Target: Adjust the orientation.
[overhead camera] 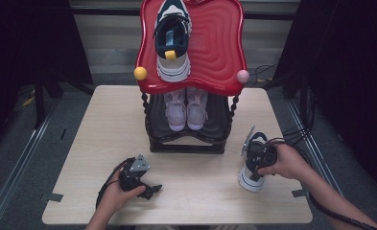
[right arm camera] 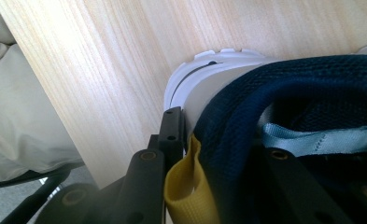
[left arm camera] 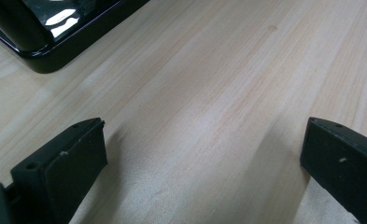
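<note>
While right tool [right arm camera: 190,154] grips sneaker [overhead camera: 251,168], no legible text

A navy and white sneaker [overhead camera: 253,165] stands upright on the surface [overhead camera: 191,191] at its right front, heel toward the person, its navy heel collar with yellow pull tab [right arm camera: 188,191] clamped in the right hand-held gripper [overhead camera: 259,158].
</note>
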`<state>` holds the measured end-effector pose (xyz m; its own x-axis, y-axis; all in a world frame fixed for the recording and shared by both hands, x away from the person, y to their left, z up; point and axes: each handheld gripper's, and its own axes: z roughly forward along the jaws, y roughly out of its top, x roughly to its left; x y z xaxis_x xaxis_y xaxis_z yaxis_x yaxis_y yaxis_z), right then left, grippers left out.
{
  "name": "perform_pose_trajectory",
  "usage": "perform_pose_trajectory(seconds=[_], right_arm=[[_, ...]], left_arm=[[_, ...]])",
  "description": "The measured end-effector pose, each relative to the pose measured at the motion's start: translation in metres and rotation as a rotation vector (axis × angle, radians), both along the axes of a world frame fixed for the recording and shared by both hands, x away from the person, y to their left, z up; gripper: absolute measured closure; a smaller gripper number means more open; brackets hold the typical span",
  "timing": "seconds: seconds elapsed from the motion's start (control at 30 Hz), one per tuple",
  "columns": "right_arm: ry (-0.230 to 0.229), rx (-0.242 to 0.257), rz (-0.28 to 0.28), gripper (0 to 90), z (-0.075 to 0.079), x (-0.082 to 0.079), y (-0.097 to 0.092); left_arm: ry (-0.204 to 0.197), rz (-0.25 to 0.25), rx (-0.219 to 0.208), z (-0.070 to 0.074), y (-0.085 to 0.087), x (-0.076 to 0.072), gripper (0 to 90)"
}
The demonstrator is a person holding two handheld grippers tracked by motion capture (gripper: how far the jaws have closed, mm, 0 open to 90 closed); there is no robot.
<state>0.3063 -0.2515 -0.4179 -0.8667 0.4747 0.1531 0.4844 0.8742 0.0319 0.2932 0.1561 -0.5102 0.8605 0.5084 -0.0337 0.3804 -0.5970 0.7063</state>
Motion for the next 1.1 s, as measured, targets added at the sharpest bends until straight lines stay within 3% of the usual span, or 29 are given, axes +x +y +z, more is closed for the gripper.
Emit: perform_pose_trajectory(seconds=[0.07, 0.17, 0.23, 0.27, 0.3, 0.33, 0.47, 0.63, 1.1], right_arm=[[-0.011, 0.001, 0.019, 71.2, 0.001, 0.0, 0.0], [-0.014, 0.001, -0.007, 71.2, 0.004, -0.002, 0.002], [-0.028, -0.006, 0.041, 71.2, 0.006, 0.0, 0.0], [-0.024, -0.003, 0.02, 71.2, 0.007, -0.001, 0.002], [-0.035, -0.005, 0.036, 71.2, 0.008, 0.0, 0.001], [-0.029, -0.005, 0.007, 71.2, 0.009, -0.002, 0.003], [-0.048, -0.009, 0.043, 71.4, 0.011, -0.001, 0.001], [-0.056, -0.01, 0.03, 71.6, 0.015, -0.003, 0.001], [-0.09, -0.007, 0.059, 71.8, 0.023, -0.003, 0.003]], left_arm=[[0.0, 0.0, 0.0, 0.0, 0.0, 0.0, 0.0], [0.0, 0.0, 0.001, 0.0, 0.0, 0.0, 0.0], [0.0, 0.0, 0.001, 0.0, 0.0, 0.0, 0.0], [0.0, 0.0, 0.001, 0.0, 0.0, 0.0, 0.0], [0.0, -0.001, 0.001, 0.0, 0.0, 0.0, 0.0], [0.0, 0.0, 0.001, 0.0, 0.0, 0.0, 0.0], [0.0, 0.0, 0.0, 0.0, 0.0, 0.0, 0.0], [-0.002, -0.001, 0.002, 0.0, 0.0, 0.0, 0.0], [-0.002, -0.001, 0.002, 0.0, 0.0, 0.0, 0.0]])
